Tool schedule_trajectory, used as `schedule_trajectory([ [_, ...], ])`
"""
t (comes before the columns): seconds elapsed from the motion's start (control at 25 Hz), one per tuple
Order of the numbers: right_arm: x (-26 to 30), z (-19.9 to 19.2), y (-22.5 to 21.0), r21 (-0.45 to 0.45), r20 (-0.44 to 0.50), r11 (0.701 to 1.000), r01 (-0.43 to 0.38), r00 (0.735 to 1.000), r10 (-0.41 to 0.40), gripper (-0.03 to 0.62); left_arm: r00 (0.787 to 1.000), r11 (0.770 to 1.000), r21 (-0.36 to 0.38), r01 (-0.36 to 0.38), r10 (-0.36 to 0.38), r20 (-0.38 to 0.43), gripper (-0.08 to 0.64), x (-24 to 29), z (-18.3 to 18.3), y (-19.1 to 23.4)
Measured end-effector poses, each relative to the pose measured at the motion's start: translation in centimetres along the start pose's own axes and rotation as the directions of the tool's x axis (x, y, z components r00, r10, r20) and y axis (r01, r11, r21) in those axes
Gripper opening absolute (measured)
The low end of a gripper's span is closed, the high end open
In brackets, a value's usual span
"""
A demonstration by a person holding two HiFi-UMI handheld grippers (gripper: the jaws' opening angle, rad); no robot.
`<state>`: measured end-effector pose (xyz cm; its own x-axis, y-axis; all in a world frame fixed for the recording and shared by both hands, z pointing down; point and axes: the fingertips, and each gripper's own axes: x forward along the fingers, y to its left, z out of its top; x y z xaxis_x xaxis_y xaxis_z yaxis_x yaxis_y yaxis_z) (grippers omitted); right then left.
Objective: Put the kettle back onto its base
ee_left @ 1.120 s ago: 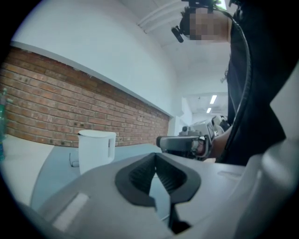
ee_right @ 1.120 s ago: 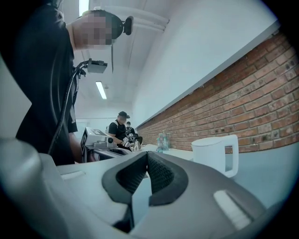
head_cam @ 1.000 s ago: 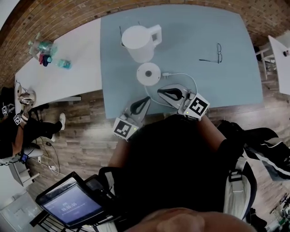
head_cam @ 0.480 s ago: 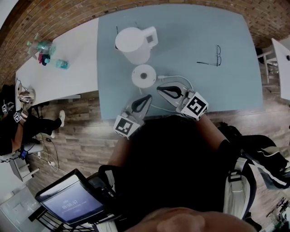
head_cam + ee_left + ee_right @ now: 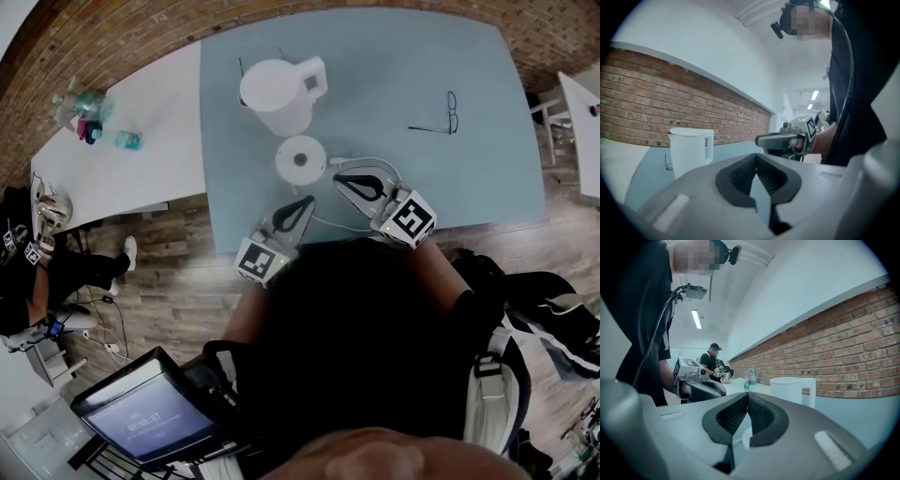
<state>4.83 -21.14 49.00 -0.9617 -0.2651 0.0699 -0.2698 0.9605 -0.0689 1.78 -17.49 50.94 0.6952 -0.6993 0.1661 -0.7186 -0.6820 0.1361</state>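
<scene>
The white kettle (image 5: 281, 92) stands upright on the blue-grey table (image 5: 450, 187), just beyond its round white base (image 5: 300, 159), not on it. My left gripper (image 5: 308, 202) hovers over the table's near edge, short of the base, shut and empty. My right gripper (image 5: 338, 176) is just right of the base, shut and empty too. In the left gripper view the kettle (image 5: 689, 150) stands ahead on the left, with the right gripper (image 5: 787, 139) to its right. In the right gripper view the kettle (image 5: 793, 389) is ahead on the right, and the base (image 5: 746, 439) shows below the pads.
The base's white cable (image 5: 380, 167) loops under the right gripper. A pair of glasses (image 5: 448, 112) lies at the table's right. A white table (image 5: 141, 169) with bottles (image 5: 89, 103) adjoins on the left. A seated person (image 5: 712, 362) is farther off.
Both grippers have edged a little forward toward the base, the right one more. Both stay shut and the kettle has not moved.
</scene>
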Motion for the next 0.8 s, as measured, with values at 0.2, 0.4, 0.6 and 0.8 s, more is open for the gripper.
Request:
schedule_trajectory([
  [0.2, 0.4, 0.0, 0.1, -0.030, -0.015, 0.998, 0.053, 0.998, -0.053, 0.003, 0.999, 0.999, 0.017, 0.032, -0.032, 0.022, 0.002, -1.0, 0.2, 1.5],
  [0.4, 1.5, -0.6, 1.3, -0.031, -0.048, 0.997, 0.069, 0.996, -0.070, 0.003, 0.998, 0.998, 0.026, 0.054, -0.055, 0.041, 0.002, -2.0, -0.2, 2.7],
  [0.6, 2.0, -0.1, 1.4, -0.032, -0.042, 0.995, 0.092, 0.995, -0.093, 0.003, 0.994, 0.995, 0.031, 0.099, -0.101, 0.048, 0.002, -1.8, -0.1, 2.5],
  [0.8, 3.0, -0.1, 1.1, -0.045, -0.061, 0.993, 0.106, 0.992, -0.108, 0.003, 0.992, 0.993, 0.029, 0.119, -0.120, 0.049, 0.002, -2.4, 0.1, 3.2],
])
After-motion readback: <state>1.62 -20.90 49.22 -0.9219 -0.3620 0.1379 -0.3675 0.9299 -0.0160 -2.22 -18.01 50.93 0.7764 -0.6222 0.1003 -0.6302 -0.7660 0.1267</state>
